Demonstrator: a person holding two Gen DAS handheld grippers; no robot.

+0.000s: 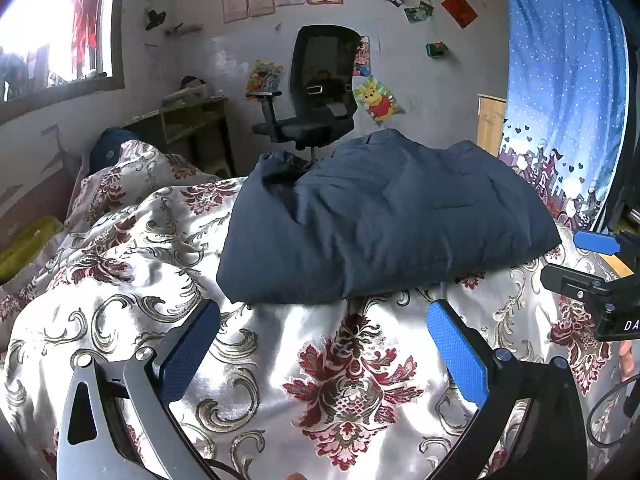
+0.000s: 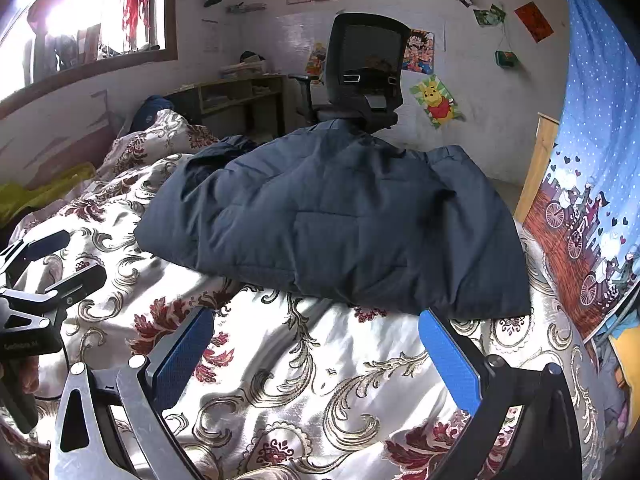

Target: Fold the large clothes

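Note:
A dark navy padded jacket [image 1: 380, 220] lies folded into a thick bundle on the bed, also seen in the right wrist view [image 2: 340, 224]. My left gripper [image 1: 324, 320] is open and empty, hovering over the bedspread just in front of the jacket's near edge. My right gripper [image 2: 316, 324] is open and empty, also just short of the jacket's near edge. The right gripper shows at the right edge of the left wrist view [image 1: 592, 264]; the left gripper shows at the left edge of the right wrist view [image 2: 52, 264].
The bed is covered by a white satin bedspread with red floral pattern [image 1: 340, 392]. A black office chair [image 1: 320, 92] and a wooden desk [image 1: 196, 124] stand beyond the bed. A blue patterned curtain [image 1: 568, 100] hangs at the right.

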